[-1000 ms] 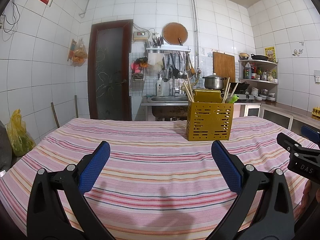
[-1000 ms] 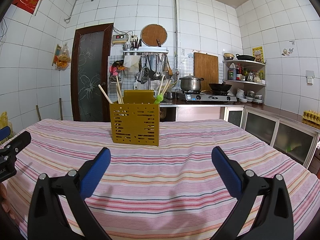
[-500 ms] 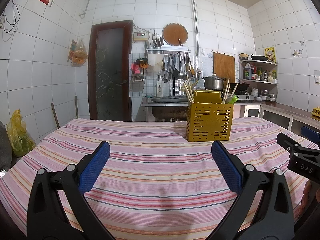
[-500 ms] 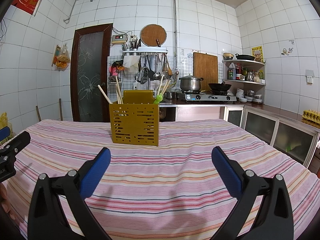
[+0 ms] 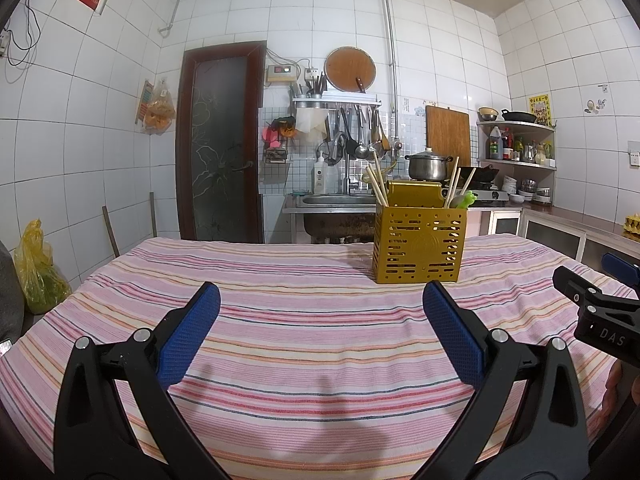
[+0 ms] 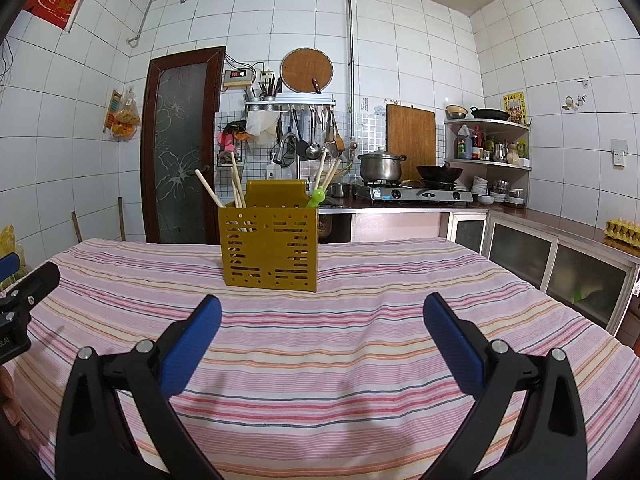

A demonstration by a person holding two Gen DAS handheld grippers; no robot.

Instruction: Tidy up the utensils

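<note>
A mustard-yellow slotted utensil holder [image 5: 419, 245] [image 6: 270, 249] stands upright on the striped tablecloth, far from both grippers. Wooden chopsticks [image 5: 377, 185] [image 6: 236, 184] lean out of its left side, more chopsticks and a green-topped utensil [image 5: 466, 199] [image 6: 317, 197] out of its right. My left gripper [image 5: 320, 334] hovers low over the near table, open, nothing between its blue pads. My right gripper [image 6: 322, 342] is likewise open and empty; part of it shows at the right edge of the left wrist view [image 5: 592, 308].
The table under the pink striped cloth [image 5: 304, 320] [image 6: 380, 320] fills the foreground. Behind stand a sink [image 5: 336, 200], a stove with a pot [image 6: 380, 166] and wok, hanging utensils, a corner shelf [image 6: 488, 148], a dark door [image 5: 218, 148] and a yellow bag [image 5: 36, 276] at left.
</note>
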